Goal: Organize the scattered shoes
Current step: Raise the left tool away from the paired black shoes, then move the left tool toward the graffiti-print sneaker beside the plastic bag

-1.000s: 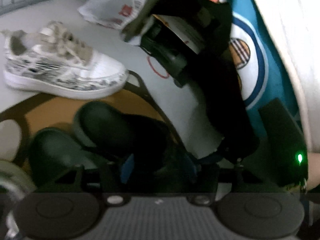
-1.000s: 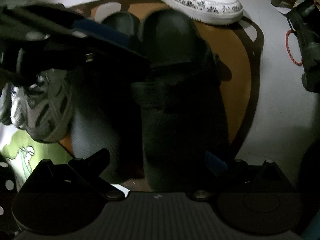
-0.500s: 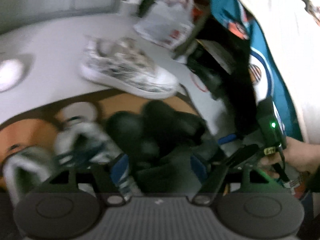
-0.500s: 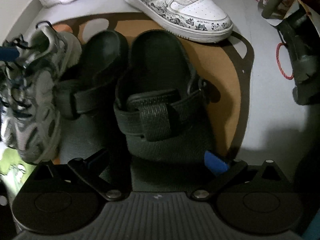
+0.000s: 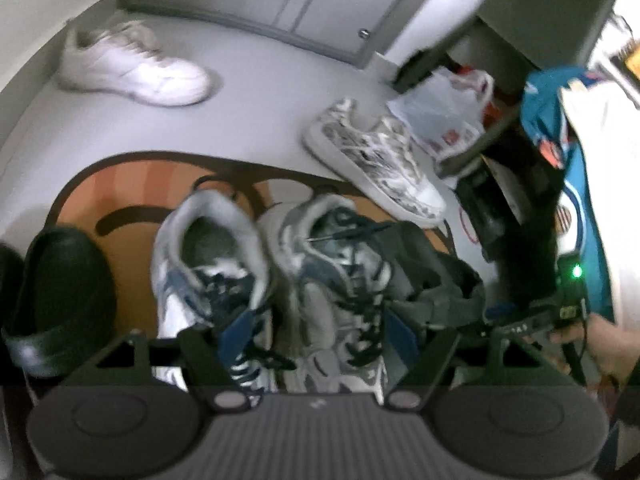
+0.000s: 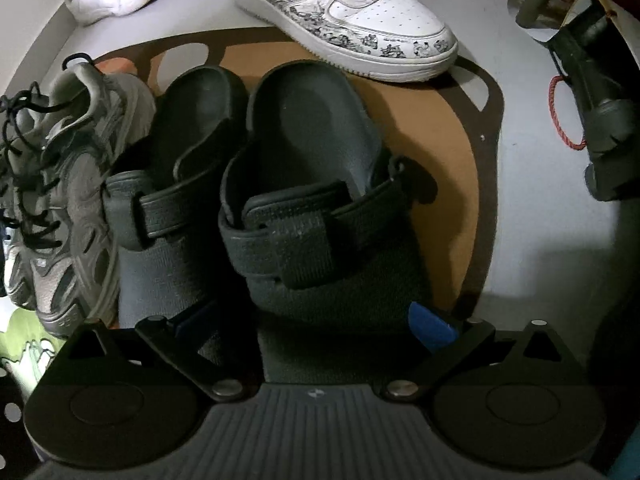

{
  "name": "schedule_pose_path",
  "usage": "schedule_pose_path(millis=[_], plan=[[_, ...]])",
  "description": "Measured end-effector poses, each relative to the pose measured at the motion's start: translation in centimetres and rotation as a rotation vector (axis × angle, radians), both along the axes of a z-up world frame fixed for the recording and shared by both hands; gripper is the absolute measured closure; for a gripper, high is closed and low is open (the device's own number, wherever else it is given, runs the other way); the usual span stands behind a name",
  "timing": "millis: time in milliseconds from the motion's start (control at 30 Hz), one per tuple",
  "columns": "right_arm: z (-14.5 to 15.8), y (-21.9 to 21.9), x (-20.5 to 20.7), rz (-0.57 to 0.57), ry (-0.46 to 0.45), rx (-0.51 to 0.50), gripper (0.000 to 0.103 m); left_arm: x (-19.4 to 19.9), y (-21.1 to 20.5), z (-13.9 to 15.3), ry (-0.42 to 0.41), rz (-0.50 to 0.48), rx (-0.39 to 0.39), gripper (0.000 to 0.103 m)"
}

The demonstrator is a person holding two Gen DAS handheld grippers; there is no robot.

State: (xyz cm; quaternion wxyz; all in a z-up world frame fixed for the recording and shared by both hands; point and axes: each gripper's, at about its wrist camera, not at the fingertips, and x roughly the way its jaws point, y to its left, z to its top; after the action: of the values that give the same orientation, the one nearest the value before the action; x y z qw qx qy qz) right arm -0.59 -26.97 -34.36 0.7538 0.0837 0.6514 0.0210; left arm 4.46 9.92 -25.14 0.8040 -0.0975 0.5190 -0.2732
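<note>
1. Grey floor (image 5: 260,92) w/ round orange-brown mat (image 6: 448,128); grey-blue laced sneakers (image 5: 336,280) and black strap sandals (image 6: 304,184) paired on it.
2. Patterned white sneaker (image 6: 344,28) and plain white sneaker (image 5: 132,68) sit apart, unpaired.
3. Risk: left claw (image 5: 316,332) snags laces, drags pair crooked.
4. Left claw spread, straddling sneaker, holding nothing.
5. Right claw (image 6: 316,320) spread around sandal toe; contact unclear.

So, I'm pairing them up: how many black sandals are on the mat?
2: one black sandal under the right gripper, the other black sandal beside it, against the grey sneaker. More could be hidden.
</note>
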Motion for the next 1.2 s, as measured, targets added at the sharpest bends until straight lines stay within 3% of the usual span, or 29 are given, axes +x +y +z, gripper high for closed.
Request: schedule_pose_path(millis=[533,933,1100,1200], plan=[[-2.2,2.2,2.0,0.017,0.044,-0.144,0.0,-1.2,3.1,-2.4,0.019,0.083,-0.069,0.027],[-2.1,3.1,1.1,0.024,0.087,-0.178,0.002,-1.1,2.6,-2.7,0.0,0.037,-0.091,0.027],[-2.4,2.7,1.3,-0.015,0.087,-0.176,0.001,-1.1,3.1,-2.6,0.003,0.057,-0.093,0.027],[-1.2,1.7,1.1,-0.099,0.075,-0.143,0.0,-0.9,3.7,-2.4,0.003,0.083,-0.106,0.027]])
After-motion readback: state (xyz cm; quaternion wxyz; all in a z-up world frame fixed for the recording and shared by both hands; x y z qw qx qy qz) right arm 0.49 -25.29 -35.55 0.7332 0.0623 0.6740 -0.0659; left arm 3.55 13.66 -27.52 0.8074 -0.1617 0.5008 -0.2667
